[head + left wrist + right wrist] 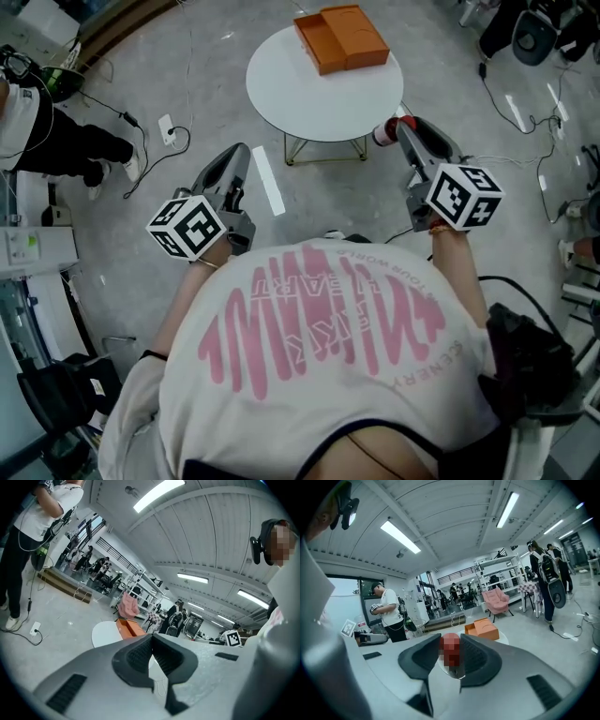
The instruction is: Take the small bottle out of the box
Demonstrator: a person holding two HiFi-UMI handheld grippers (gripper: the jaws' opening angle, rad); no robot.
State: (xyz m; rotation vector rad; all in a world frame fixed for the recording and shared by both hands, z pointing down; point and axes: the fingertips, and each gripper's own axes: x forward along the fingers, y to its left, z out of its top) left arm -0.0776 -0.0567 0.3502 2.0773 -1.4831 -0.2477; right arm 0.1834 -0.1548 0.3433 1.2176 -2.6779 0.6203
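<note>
1. You hold two grippers, one on each side of your body, and each carries one marker cube at its rear: one (187, 225) on the left, one (464, 195) on the right.
2. Your right gripper (397, 129) pinches the one small bottle (382, 133). The bottle is reddish and sits right at the tips, with a pad pressed to each of its sides.
3. Your left gripper (239, 155) has its two jaws pressed together at the tips, with nothing between them.
4. One round white table (281, 84) stands ahead of both grippers, beyond their tips. The bottle in the right gripper hangs just off the table's near rim, over the floor.
5. One orange box (340, 37) rests on that table, on the side farthest from the grippers. Its two halves lie open side by side. It is ahead and slightly to the right of the right gripper's tips, and ahead and to the left of the left gripper's tips.
6. The bottle is out of the box and well apart from it.
7. One person (66, 141) in dark trousers stands on the floor off the left gripper's outer side.
</note>
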